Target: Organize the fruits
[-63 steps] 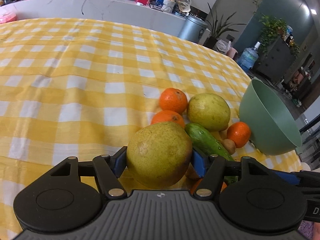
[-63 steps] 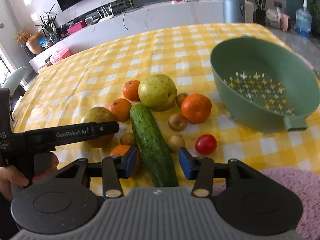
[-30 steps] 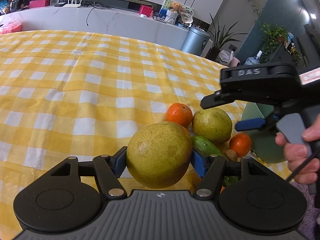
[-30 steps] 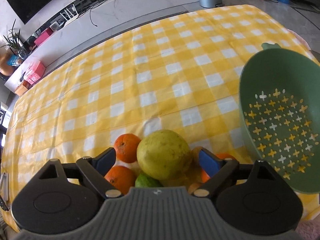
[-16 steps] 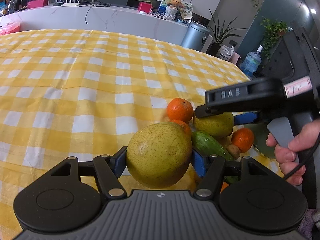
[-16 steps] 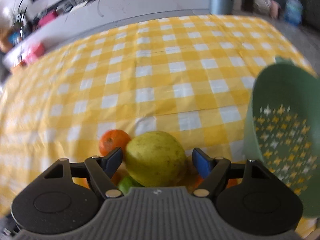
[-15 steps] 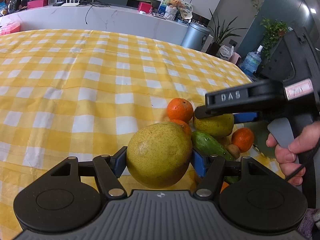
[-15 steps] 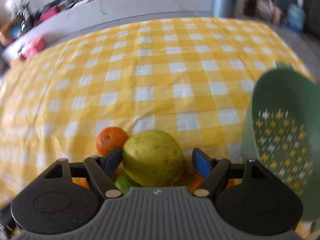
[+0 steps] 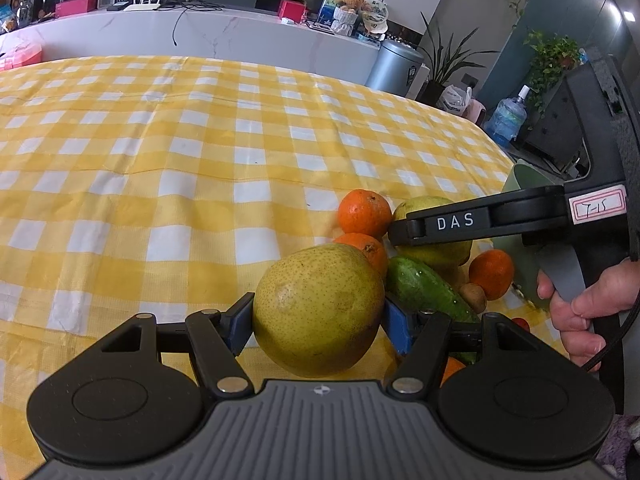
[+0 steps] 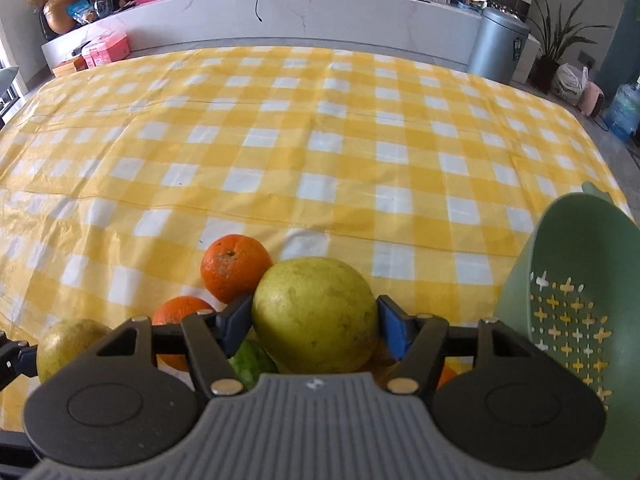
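A speckled pear is clamped by the left gripper, left of the cucumber; a greener pear is gripped by the right gripper beyond the cucumber.

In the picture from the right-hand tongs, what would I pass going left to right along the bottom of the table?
Speckled pear at the far left → lower orange → big yellow-green pear gripped in the right tongs → green colander at the right edge.
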The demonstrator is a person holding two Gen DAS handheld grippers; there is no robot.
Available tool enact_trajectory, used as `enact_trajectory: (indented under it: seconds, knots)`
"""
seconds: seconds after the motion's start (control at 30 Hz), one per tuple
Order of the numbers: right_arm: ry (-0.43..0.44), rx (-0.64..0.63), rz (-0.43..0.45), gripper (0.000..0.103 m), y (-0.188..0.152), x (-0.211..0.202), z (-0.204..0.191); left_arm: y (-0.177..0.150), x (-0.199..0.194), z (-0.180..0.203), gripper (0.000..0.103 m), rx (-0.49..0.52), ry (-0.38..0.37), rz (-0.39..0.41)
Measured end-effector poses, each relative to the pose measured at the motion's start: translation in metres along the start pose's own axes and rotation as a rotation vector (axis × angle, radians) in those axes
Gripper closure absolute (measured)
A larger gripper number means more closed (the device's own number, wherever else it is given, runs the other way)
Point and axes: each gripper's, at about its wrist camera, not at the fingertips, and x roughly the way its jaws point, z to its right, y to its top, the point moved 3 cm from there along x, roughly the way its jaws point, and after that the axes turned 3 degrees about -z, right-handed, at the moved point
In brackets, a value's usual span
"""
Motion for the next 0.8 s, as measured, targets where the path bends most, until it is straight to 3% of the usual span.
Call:
enact_trajectory:
  seconds: [0.33,0.67,0.8]
  knots:
    - [0.034,0.116,0.044,0.040,-0.002,-0.007,0.014,0.003,-0.010,0.004,0.028,0.015,-0.016,0.074]
    - [0.097,0.174,0.237,0.040,0.000,-0.051,0.018,0.011,-0.031,0.006,0.028,0.002,0.009,0.165]
    - [0.121,0.216,0.304,0.040,-0.001,-0.075,0.025,0.014,-0.037,0.017,0.028,0.012,-0.060,0.162]
